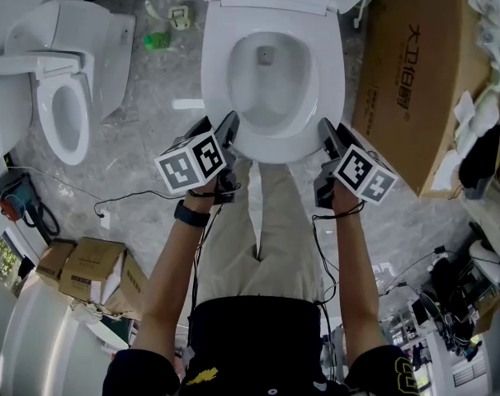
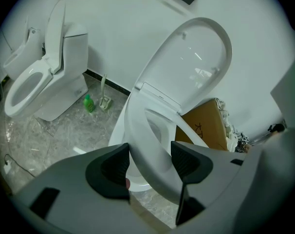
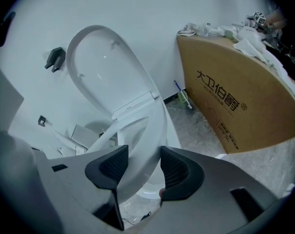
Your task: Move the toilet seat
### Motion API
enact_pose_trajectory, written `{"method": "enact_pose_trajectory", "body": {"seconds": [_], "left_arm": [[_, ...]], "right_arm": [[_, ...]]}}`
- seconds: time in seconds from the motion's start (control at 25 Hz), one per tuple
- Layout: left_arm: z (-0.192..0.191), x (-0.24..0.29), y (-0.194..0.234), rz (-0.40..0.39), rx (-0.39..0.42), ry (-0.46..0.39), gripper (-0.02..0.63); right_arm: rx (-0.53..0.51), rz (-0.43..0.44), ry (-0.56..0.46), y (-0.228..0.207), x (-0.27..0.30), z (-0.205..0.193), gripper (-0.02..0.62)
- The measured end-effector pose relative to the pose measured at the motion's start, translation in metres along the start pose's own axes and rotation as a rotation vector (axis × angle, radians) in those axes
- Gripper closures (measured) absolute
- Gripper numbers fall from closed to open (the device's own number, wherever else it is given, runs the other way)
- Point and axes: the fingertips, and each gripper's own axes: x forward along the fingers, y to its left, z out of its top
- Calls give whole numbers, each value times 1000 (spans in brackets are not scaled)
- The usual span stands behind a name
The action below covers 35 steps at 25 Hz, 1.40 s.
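The toilet seat (image 2: 147, 145) is tipped up at its front edge, clear of the bowl (image 1: 266, 81) below it and hinged at the back; behind it the lid (image 2: 196, 57) stands upright against the white wall. The person stands right in front of the toilet, both arms reaching down to the seat's front rim; the left gripper (image 2: 150, 162) is clamped on the ring at the front left, one dark pad on the outer edge and the other on the inner edge; the right gripper (image 3: 143, 167) grasps the ring the same way at the front right, the white rim pinched between its two pads. The two grippers sit near each other on either side of the seat's front curve, each marker cube facing up toward the head view; a dark watch (image 1: 191, 214) shows on the left wrist.

To the right of the toilet, just beside it, a big cardboard box (image 3: 235, 91) with printed characters stands on the floor (image 1: 134, 155), with rags and clutter piled on top; to the left, well apart, a second toilet (image 2: 40, 82) has its own seat down and lid up. Between the two toilets, near the wall, stand a small green bottle (image 2: 89, 104) and a toilet brush (image 2: 104, 99) in its holder; smaller cardboard boxes (image 1: 85, 266) and loose cables lie on the grey marbled floor by the person's left side.
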Motion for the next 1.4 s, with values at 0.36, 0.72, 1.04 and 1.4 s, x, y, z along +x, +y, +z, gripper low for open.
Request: {"method": "enact_pose_trajectory", "body": {"seconds": [0.36,0.72,1.04,1.4], "left_arm": [[12,-7,-8,-29,-16,-14,322],[23,-13,-15,-50,-25,-17,321],[35,-18,-21,-75,-46,-42,319],[46,-23,-28,-90,-75,-63,316]], "right_arm": [[18,22,-26,8,-7,12,364],[39,42,-57,15,-14,25,364],[66,53,-90,22,-18,36,362],[89,66,-123,27,-23,47,360]]}}
